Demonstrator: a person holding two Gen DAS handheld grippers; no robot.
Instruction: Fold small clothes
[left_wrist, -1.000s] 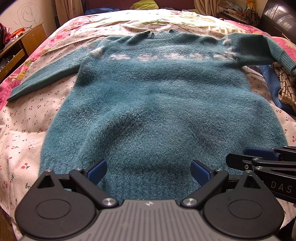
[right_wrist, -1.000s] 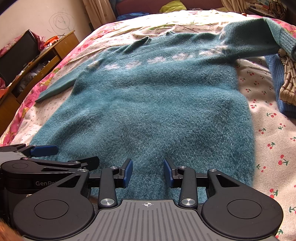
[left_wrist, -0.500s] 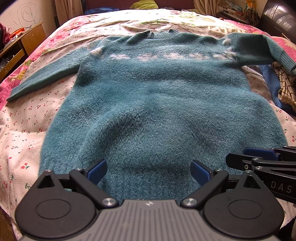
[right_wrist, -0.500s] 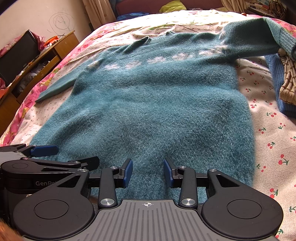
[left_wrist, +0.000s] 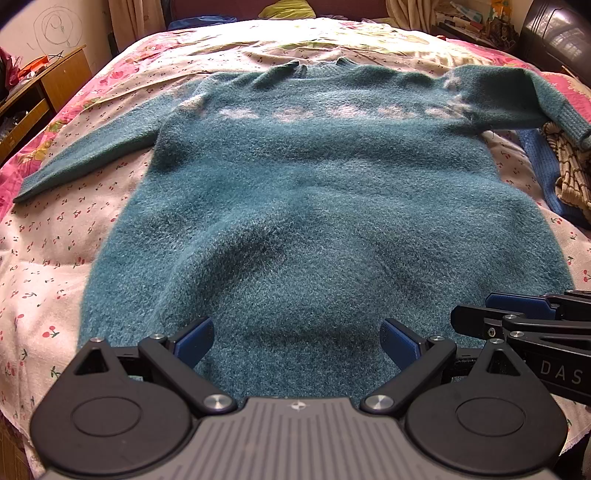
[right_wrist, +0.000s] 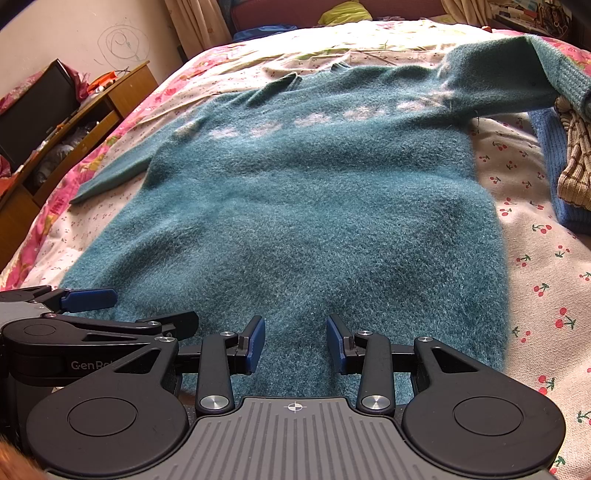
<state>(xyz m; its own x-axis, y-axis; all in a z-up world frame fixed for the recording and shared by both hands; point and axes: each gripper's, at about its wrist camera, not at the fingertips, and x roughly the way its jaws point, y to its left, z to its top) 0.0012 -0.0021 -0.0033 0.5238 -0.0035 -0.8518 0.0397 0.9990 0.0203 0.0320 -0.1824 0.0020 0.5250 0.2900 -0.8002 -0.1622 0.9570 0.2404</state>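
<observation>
Your bed (left_wrist: 44, 258), covered in a cherry-print sheet bordered with pink flowers, fills both views, and on it the teal sweater (left_wrist: 314, 206) lies flat and face up exactly where it lay a second ago; nothing in either view has shifted since then. Its long axis runs straight away from you: the hem sits nearest your tongs, the ribbed neckline (left_wrist: 317, 66) points toward the far end of the bed. The sleeves spread out to each side, the one on your left stretched flat along the sheet, the one on your right draped over a small heap of other clothes (right_wrist: 569, 162), a blue knit and a tan checked piece. The knit is thick and fuzzy, with a row of pale blotchy shapes across the chest and a soft bulge in the lower body. Your left tongs (left_wrist: 295, 341) stand released, blue pads spread wide above the hem. Your right tongs (right_wrist: 295, 341) are also released, pads parted more narrowly, nothing pinched between them, just beside the left. A wooden cabinet (right_wrist: 92, 122) stands at the bed's left.
</observation>
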